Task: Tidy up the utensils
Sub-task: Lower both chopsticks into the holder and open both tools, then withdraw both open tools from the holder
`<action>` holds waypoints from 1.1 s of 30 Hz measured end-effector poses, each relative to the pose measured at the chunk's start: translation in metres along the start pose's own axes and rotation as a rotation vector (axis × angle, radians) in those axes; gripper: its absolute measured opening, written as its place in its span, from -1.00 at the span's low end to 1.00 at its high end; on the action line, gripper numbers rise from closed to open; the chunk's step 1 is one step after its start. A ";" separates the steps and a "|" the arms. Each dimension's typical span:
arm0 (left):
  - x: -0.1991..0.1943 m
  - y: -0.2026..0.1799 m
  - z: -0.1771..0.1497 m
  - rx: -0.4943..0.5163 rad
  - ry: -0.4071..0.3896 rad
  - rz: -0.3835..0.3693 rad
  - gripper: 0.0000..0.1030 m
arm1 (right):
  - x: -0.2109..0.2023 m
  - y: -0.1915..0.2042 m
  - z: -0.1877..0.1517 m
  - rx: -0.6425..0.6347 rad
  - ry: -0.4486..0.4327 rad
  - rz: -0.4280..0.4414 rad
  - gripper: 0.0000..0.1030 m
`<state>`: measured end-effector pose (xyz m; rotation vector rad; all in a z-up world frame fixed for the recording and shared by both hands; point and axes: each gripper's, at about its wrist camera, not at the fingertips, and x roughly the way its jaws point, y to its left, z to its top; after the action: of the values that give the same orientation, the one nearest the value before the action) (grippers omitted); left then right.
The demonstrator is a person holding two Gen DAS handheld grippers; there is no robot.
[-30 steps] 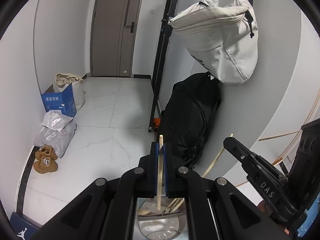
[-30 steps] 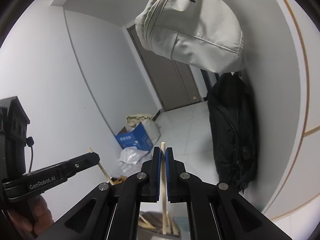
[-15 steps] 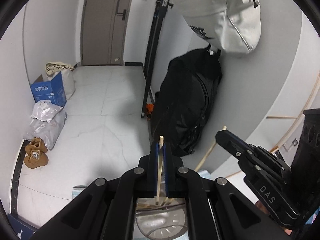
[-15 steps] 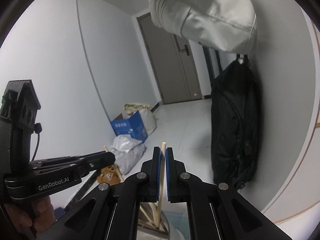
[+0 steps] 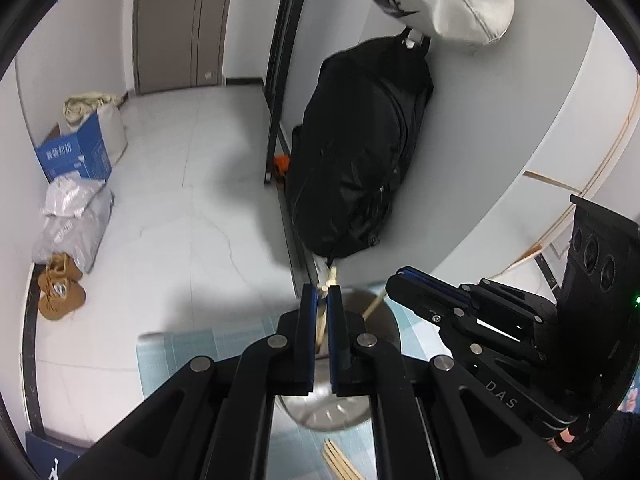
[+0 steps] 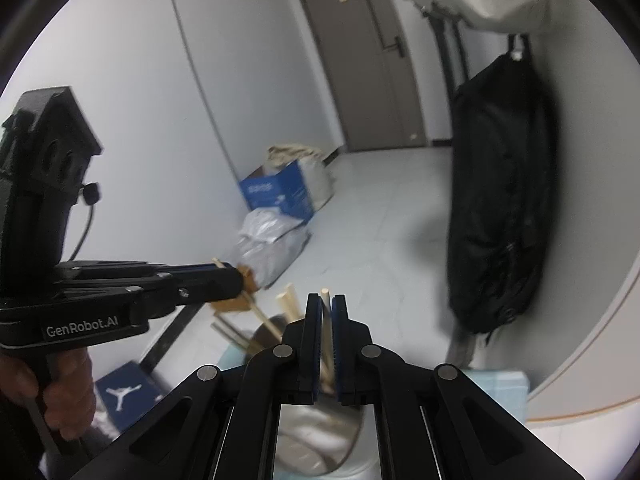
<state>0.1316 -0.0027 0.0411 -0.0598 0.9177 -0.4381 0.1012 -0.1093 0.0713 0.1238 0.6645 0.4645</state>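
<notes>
left claw (image 5: 321,300) pinching chopstick (image 5: 320,330) | right claw (image 6: 326,312) pinching chopstick (image 6: 327,328) | metal cup (image 5: 332,412) below | black bag (image 5: 360,148) ahead

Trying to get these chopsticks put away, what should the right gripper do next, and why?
Probably open: the right gripper has just begun opening, its chopstick is still between the pads, and the lower end already reaches into the metal holder.

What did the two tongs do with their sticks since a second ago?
Both tongs came down toward the metal cup. The left tongs stay shut on their chopstick. The right tongs have just been opening a little, with their chopstick still between them. The loose chopsticks on the blue mat and the black bag stayed put.
</notes>
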 end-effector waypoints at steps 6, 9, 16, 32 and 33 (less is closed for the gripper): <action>-0.023 0.001 -0.006 -0.023 -0.036 0.032 -0.28 | -0.019 -0.008 -0.005 0.099 -0.014 0.047 -0.56; -0.040 0.002 -0.012 -0.051 -0.104 0.064 0.16 | -0.030 -0.011 -0.007 0.127 -0.026 0.048 -0.31; -0.060 -0.005 -0.029 -0.064 -0.143 0.151 0.16 | -0.059 -0.008 -0.025 0.144 -0.043 0.031 -0.09; -0.081 -0.019 -0.087 -0.086 -0.211 0.260 0.41 | -0.106 0.015 -0.072 0.118 -0.083 0.000 0.48; -0.080 -0.019 -0.092 -0.085 -0.207 0.260 0.41 | -0.106 0.016 -0.078 0.117 -0.078 -0.002 0.50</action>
<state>0.0111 0.0234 0.0501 -0.0611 0.7274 -0.1478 -0.0261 -0.1463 0.0747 0.2509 0.6151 0.4164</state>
